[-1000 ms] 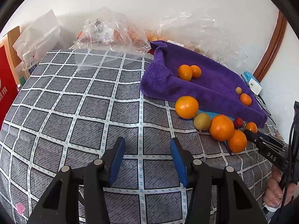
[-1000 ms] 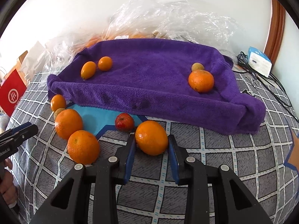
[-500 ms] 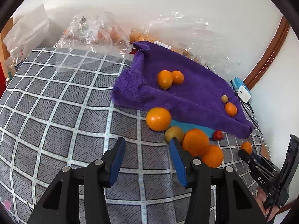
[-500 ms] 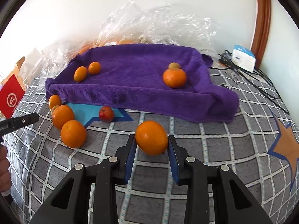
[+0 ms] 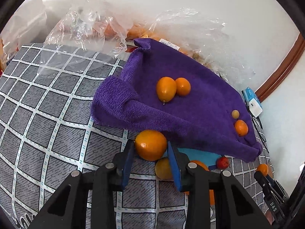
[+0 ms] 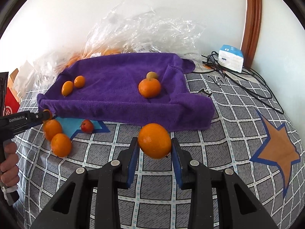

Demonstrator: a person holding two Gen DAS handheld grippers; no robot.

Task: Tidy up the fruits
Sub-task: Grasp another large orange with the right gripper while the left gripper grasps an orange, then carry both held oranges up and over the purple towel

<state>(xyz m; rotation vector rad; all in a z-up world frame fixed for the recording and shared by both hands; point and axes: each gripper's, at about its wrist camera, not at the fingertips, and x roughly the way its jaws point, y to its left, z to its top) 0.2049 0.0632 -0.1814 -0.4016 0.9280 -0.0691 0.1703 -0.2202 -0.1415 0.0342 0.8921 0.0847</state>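
A purple towel lies on the checked table and holds several small oranges and a small yellowish fruit. My left gripper has its jaws around an orange at the towel's near edge, fingers close to its sides. A yellow-green fruit, an orange and a small red fruit lie just right of it. My right gripper is shut on an orange and holds it above the table in front of the towel. Two oranges and the red fruit lie at left.
Clear plastic bags with more fruit lie behind the towel against the wall. A white box and black cables sit at back right. A red carton stands at far left. An orange star marks the cloth.
My left gripper moved forward and right to the orange at the towel's edge, which now sits between its fingers. My right gripper lifted its orange and drew back to the right.
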